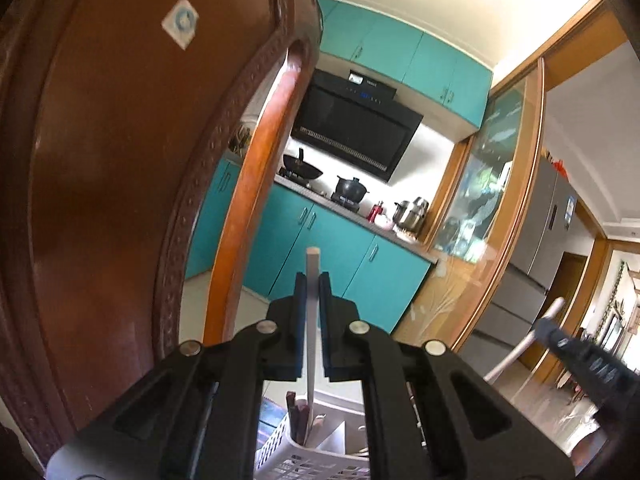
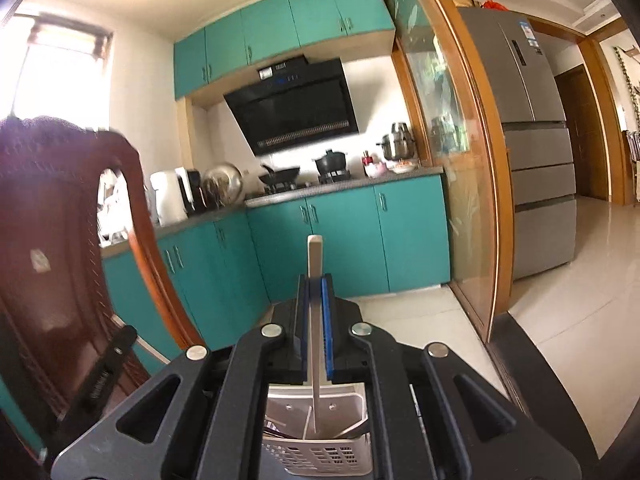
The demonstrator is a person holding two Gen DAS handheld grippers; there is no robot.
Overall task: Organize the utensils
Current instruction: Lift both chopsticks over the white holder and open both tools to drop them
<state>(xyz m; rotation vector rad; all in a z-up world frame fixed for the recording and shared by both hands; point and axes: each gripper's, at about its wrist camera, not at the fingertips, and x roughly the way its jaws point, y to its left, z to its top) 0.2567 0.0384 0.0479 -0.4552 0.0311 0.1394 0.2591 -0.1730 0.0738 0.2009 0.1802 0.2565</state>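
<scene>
My left gripper point(image 1: 313, 280) is shut on a pale chopstick point(image 1: 312, 268) that stands upright, its lower end down in a white perforated utensil basket point(image 1: 296, 456) holding dark chopsticks point(image 1: 298, 412). My right gripper point(image 2: 315, 280) is shut on another pale chopstick point(image 2: 315, 256), also upright, its lower end inside the same white basket point(image 2: 320, 456) below the jaws. The right gripper with its stick also shows at the right edge of the left wrist view point(image 1: 560, 334).
A carved dark wooden chair back point(image 1: 120, 160) stands close on the left, also in the right wrist view point(image 2: 52, 240). Behind are teal kitchen cabinets point(image 2: 344, 216), a range hood point(image 2: 296, 104), a glass sliding door point(image 2: 452, 160) and a steel fridge point(image 2: 532, 140).
</scene>
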